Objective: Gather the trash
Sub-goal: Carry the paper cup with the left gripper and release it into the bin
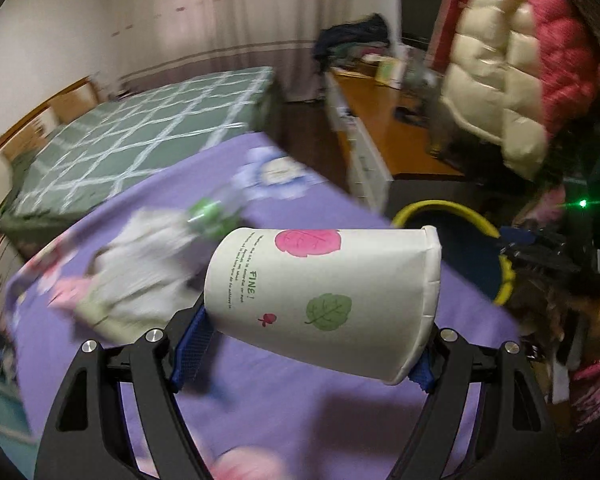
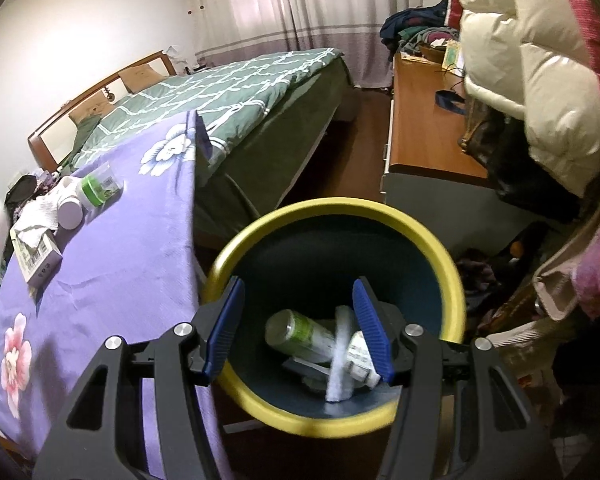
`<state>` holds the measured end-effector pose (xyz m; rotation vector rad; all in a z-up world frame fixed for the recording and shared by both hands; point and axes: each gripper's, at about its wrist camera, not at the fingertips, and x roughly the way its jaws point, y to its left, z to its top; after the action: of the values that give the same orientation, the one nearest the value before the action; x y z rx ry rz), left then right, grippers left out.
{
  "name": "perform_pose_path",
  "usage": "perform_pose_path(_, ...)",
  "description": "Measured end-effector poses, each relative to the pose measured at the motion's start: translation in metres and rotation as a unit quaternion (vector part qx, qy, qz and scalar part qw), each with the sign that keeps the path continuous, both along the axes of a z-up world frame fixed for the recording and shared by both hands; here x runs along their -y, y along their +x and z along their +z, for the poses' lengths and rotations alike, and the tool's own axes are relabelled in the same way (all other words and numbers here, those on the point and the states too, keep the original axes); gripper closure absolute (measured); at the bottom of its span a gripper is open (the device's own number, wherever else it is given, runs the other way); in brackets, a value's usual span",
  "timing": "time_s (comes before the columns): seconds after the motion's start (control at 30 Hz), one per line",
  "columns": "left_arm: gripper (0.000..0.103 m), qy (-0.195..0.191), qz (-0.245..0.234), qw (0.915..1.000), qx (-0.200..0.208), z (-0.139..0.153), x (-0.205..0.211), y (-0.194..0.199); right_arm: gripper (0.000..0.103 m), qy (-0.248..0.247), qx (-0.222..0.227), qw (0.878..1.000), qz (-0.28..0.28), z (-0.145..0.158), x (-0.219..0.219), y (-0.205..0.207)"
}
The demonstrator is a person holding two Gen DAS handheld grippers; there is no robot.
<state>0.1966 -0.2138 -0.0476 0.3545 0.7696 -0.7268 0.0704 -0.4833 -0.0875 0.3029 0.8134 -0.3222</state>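
Observation:
My left gripper (image 1: 304, 344) is shut on a white paper cup (image 1: 324, 300) with pink and green leaf prints, held on its side above the purple flowered tablecloth (image 1: 300, 420). The yellow-rimmed dark bin (image 1: 480, 216) stands to the right past the table edge. My right gripper (image 2: 300, 328) is open and empty, right above the bin (image 2: 452, 276). Inside the bin lie a green-labelled bottle (image 2: 296, 332) and a white strip (image 2: 340, 364). On the table (image 2: 120, 264) remain a green-capped container (image 2: 98, 188), a white bottle (image 2: 70, 208), crumpled tissue (image 2: 40, 212) and a small box (image 2: 36, 252).
A bed with a green checked cover (image 2: 228, 92) stands behind the table. A wooden desk (image 2: 424, 120) with clutter is at the right, with a cream puffer jacket (image 2: 540, 60) hanging over it. Bags and clothes (image 2: 560, 280) lie on the floor right of the bin.

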Motion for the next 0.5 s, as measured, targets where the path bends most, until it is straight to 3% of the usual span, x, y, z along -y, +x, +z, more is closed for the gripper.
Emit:
perform_pose_path(0.23, 0.024, 0.007, -0.078, 0.9959, -0.044, -0.021, 0.12, -0.007, 0.049, -0.017, -0.002, 1.0, -0.018, 0.012, 0.019, -0.035)
perform_pose_path(0.5, 0.024, 0.046, -0.112, 0.9896, -0.077, -0.065, 0.21, -0.008, 0.048, -0.027, -0.025, 0.998, -0.046, 0.01, 0.043, -0.063)
